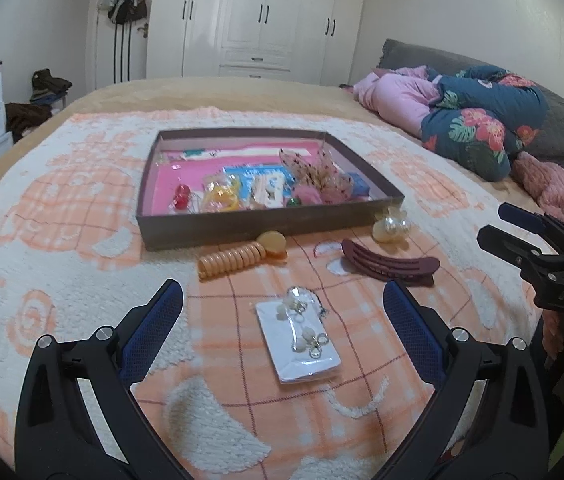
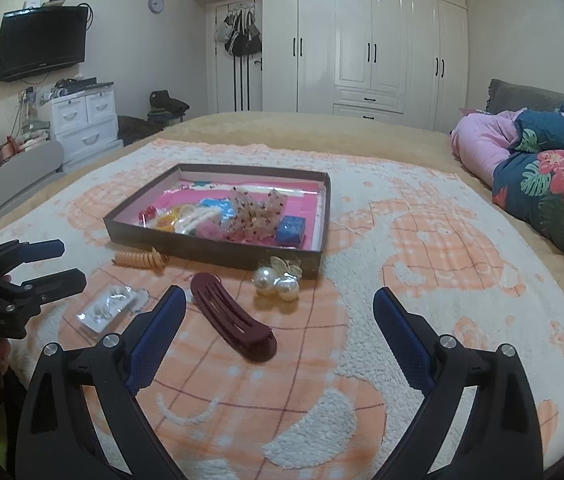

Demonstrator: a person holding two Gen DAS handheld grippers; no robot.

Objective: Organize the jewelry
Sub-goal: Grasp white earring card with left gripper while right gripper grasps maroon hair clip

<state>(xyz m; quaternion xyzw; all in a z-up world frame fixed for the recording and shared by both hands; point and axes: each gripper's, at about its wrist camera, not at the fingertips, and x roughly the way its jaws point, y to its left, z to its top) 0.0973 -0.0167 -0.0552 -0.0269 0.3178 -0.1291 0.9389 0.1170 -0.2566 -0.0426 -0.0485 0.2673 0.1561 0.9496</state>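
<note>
On a bed covered by a fluffy orange-and-white blanket (image 1: 82,208), a shallow brown tray (image 1: 218,236) already holds hair ties and trinkets. Four pieces lie loose in front of it: a clear packet of earrings (image 1: 299,340), a maroon hair clip (image 2: 232,322), an orange coil tie (image 1: 230,260) and a pearl clip (image 2: 276,282). The left gripper (image 1: 282,316) hovers over the packet and the right gripper (image 2: 280,318) near the maroon clip, both with jaws wide apart and empty. The slick, flat packet may slip, or the jaws may snag blanket pile instead.

soft even indoor light, glare on the glossy wardrobe doors (image 2: 361,40), faint shadows, fisheye-curved dark corners, slight blur
</note>
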